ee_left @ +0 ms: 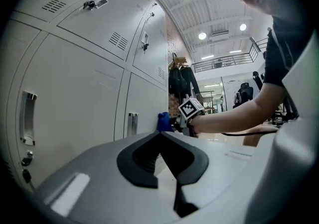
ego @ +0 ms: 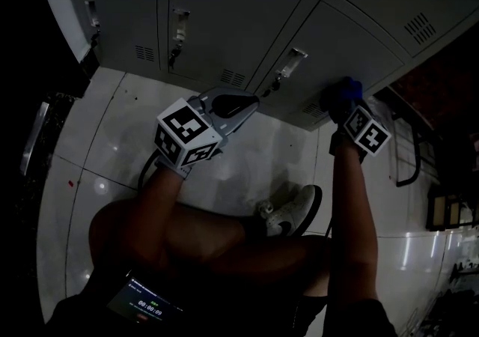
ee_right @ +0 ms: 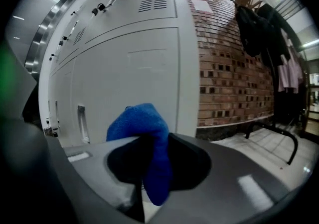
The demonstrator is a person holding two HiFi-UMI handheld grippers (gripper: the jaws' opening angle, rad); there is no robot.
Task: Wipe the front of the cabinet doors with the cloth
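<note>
The cloth [ee_right: 142, 133] is a bright blue, fluffy bunch. Its upper end bulges past the jaw tips and its lower end hangs between them, and it lies against the bottom part of a pale grey cabinet door [ee_right: 124, 68], near the door's vertical handle [ee_right: 81, 121]. The right hand-held gripper [ee_right: 149, 166] is clamped on the cloth with its jaws nearly together. The left hand-held gripper [ee_left: 161, 137] is clenched on nothing, jaws together, low over the white tiled floor [ego: 112, 141] near the doors.
</note>
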